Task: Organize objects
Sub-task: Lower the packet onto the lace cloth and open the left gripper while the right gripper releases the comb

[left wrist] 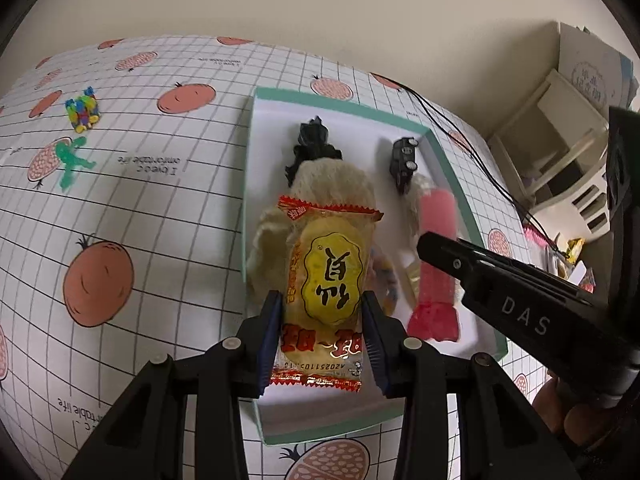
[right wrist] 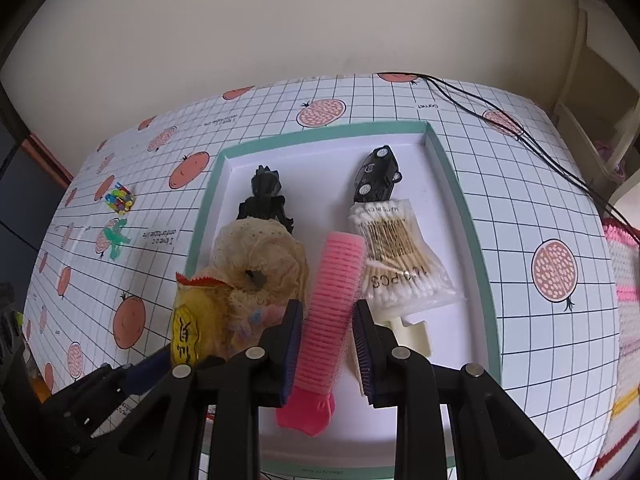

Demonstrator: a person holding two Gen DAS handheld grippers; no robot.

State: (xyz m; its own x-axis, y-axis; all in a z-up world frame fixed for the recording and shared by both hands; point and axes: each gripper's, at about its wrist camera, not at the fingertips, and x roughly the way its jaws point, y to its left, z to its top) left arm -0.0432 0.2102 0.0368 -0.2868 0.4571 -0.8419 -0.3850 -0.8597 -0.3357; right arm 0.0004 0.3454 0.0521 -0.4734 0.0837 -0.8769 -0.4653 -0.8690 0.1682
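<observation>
the left gripper (left wrist: 322,322) is clamped on a yellow rice cracker packet (left wrist: 326,280) over the teal-rimmed tray (right wrist: 466,204) on the counter (left wrist: 160,220). the right gripper (right wrist: 326,338) straddles a pink hair roller (right wrist: 334,292); whether its pads press it, i cannot tell.

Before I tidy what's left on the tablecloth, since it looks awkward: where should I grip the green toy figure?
Take the green toy figure across its narrow torso, coming straight down from above. It lies flat on the tablecloth with limbs splayed outward, so the middle is probably the only compact part the jaws can span. Set them crosswise to the body, clear of the colourful block cluster lying apart beyond it.
</observation>
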